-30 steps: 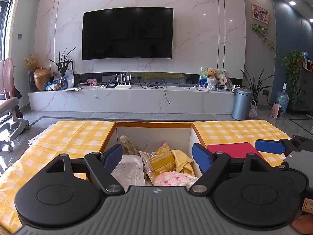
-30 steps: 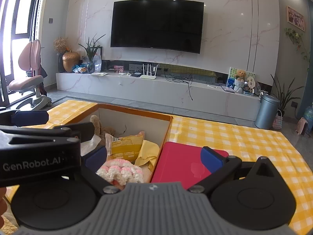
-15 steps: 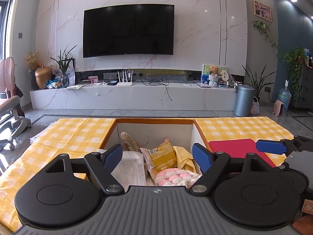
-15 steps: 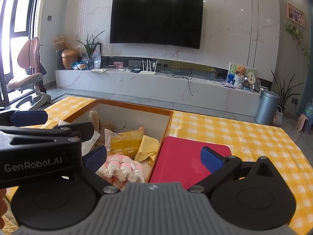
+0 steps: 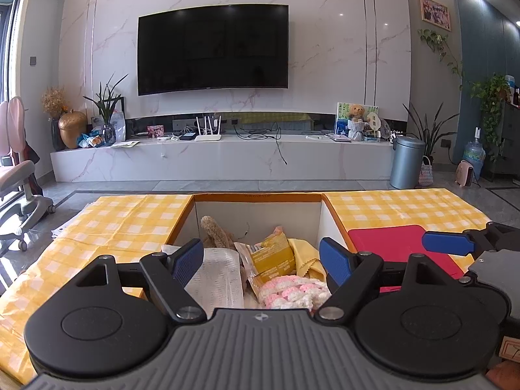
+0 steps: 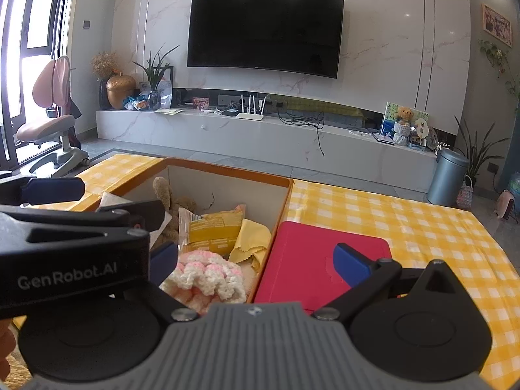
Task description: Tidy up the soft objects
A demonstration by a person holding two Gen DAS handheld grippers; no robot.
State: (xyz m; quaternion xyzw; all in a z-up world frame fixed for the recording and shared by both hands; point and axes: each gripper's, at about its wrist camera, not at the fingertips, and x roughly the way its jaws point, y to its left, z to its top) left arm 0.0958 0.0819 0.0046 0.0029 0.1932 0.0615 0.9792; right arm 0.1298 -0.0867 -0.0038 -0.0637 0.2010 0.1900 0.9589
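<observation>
An orange-rimmed box (image 5: pixel 256 197) (image 6: pixel 227 169) on the yellow checked table holds soft things: a pink-and-white crocheted piece (image 5: pixel 289 292) (image 6: pixel 208 276), a yellow snack bag (image 5: pixel 269 255) (image 6: pixel 214 230), a yellow cloth (image 5: pixel 304 253) (image 6: pixel 252 240), a brown plush toy (image 5: pixel 213 230) (image 6: pixel 165 195) and a white cloth (image 5: pixel 217 276). My left gripper (image 5: pixel 261 260) is open and empty, held above the box's near side. My right gripper (image 6: pixel 256 260) is open and empty, straddling the box's right wall, beside the left gripper (image 6: pixel 65 243).
A red flat mat (image 5: pixel 399 243) (image 6: pixel 325 260) lies on the yellow checked tablecloth (image 5: pixel 406 208) (image 6: pixel 406 221) right of the box. Beyond the table are a TV wall, a low marble bench, a grey bin (image 5: pixel 406 162) and a pink chair (image 6: pixel 48 123).
Both grippers have tilted or risen slightly, so the box and table sit a little lower in view. Jaws stay open and nothing in the box has moved.
</observation>
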